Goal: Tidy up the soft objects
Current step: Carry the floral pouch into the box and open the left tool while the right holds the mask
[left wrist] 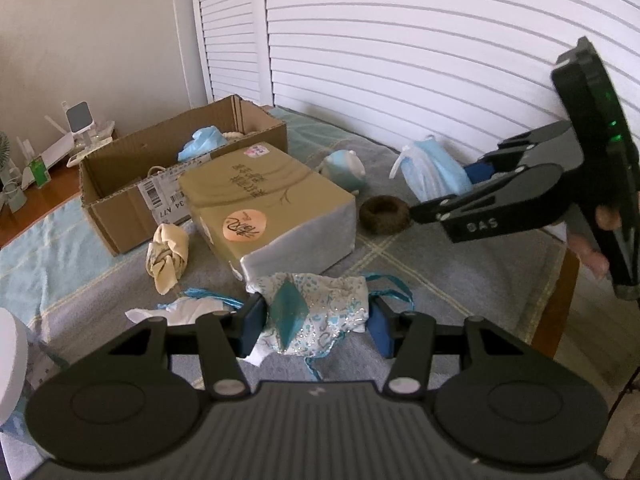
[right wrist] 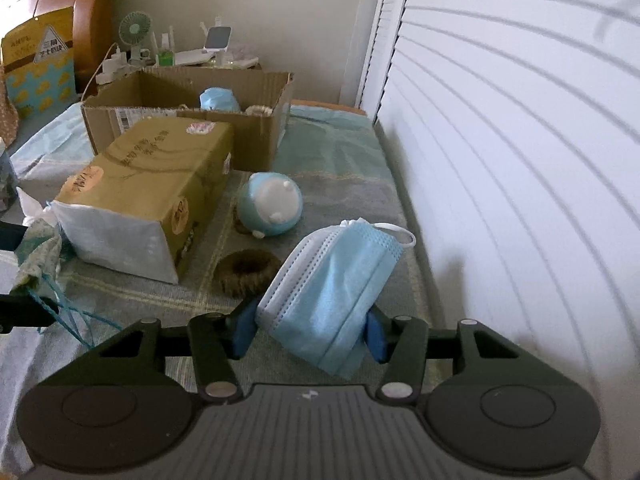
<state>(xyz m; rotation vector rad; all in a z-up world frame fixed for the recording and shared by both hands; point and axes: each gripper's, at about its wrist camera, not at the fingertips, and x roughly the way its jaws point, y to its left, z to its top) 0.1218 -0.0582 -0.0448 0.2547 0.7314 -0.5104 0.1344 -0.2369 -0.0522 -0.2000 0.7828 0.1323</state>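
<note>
Mask position: blue face mask [right wrist: 334, 300] sits between the pads of the right tool [right wrist: 310, 332], which pinch it at its lower end; it appears lifted slightly off the blanket [right wrist: 344, 160].
Mask axis: long side runs up and away from the tool, ear loops at the far end.
Right tool state: closed on the mask, both blue pads pressing its folds.
Left tool state: left tool [left wrist: 318, 320] clamped on a patterned fabric pouch [left wrist: 316, 312], blue cord trailing below.
Destination bearing: open cardboard box [right wrist: 184, 92] lies ahead and left of the right tool, beyond the closed carton [right wrist: 160, 184]; judged the drop point, since a blue soft item already lies inside.
Nearer hand: left tool appears closer to the box; right must cross over the plush toy [right wrist: 270, 210] and brown hair ring [right wrist: 248, 270].
View difference: left wrist view shows the right tool from the side plus a knotted cloth [left wrist: 168, 256]; right wrist view shows pad contact on the mask.
</note>
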